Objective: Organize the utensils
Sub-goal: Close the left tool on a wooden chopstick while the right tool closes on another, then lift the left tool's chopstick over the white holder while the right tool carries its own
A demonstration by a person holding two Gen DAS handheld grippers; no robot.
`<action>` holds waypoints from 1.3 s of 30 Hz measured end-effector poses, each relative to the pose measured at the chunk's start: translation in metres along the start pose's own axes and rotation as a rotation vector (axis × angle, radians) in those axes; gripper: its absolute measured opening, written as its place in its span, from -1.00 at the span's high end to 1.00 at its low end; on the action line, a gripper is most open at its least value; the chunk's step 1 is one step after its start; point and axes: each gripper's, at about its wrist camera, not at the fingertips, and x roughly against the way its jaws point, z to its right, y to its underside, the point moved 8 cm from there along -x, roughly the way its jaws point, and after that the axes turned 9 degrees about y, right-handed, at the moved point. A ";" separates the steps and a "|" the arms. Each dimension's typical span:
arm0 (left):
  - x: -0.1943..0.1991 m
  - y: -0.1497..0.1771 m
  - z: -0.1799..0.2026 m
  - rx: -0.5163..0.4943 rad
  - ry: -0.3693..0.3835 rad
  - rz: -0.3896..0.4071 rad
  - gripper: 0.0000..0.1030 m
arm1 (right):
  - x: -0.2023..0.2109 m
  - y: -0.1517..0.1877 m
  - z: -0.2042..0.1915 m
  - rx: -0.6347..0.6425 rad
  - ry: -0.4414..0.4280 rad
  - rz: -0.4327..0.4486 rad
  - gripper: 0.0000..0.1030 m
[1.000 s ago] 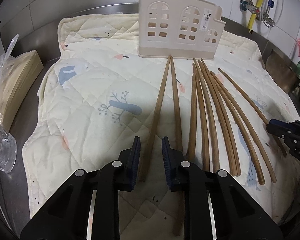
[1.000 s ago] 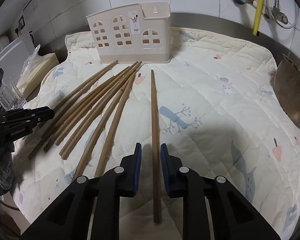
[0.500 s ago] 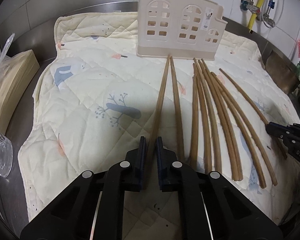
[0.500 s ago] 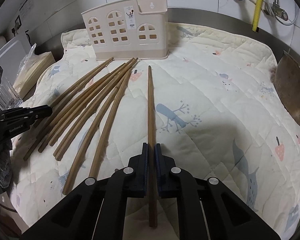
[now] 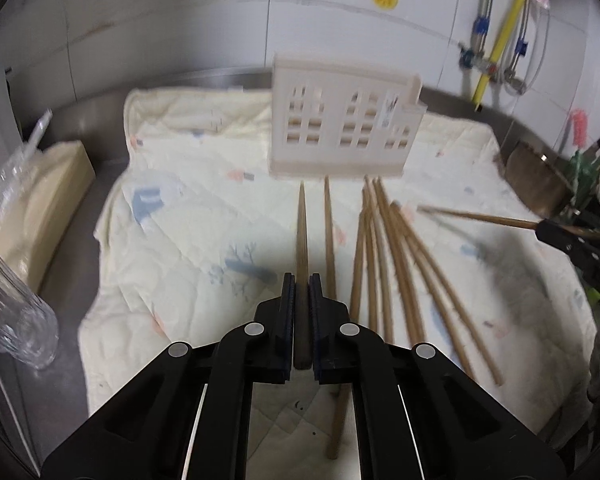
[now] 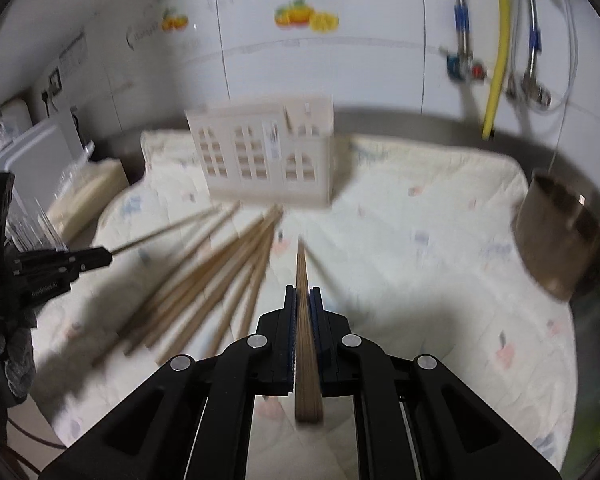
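Note:
A beige house-shaped utensil holder (image 5: 342, 124) (image 6: 264, 152) stands at the back of a quilted mat (image 5: 188, 224). My left gripper (image 5: 301, 292) is shut on a wooden chopstick (image 5: 301, 232) and holds it above the mat, tip toward the holder. My right gripper (image 6: 303, 304) is shut on another chopstick (image 6: 303, 280), also lifted. Each gripper shows in the other view, the right one (image 5: 572, 244) and the left one (image 6: 60, 264), with its chopstick. Several loose chopsticks (image 5: 384, 248) (image 6: 220, 272) lie on the mat in front of the holder.
A clear glass (image 5: 16, 316) and a bagged cream stack (image 5: 40, 204) sit left of the mat. A metal pot (image 6: 568, 236) stands at the right. Pipes and a yellow hose (image 6: 498, 48) hang on the tiled wall behind.
Both grippers closed on a chopstick each, then lifted them off the mat; the views now tilt up toward the wall.

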 end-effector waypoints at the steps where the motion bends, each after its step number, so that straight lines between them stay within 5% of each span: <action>1: 0.004 -0.003 0.001 -0.006 0.001 0.011 0.89 | 0.005 -0.008 -0.001 0.002 -0.006 0.015 0.87; 22: 0.056 -0.138 0.030 -0.117 0.070 0.161 0.89 | 0.019 -0.169 0.006 0.050 -0.043 0.167 0.87; 32: 0.105 -0.209 0.043 -0.162 0.073 0.318 0.89 | 0.005 -0.209 0.005 0.056 -0.021 0.184 0.87; 39: 0.098 -0.233 0.035 -0.132 0.083 0.331 0.89 | -0.017 -0.210 0.010 0.049 -0.009 0.151 0.87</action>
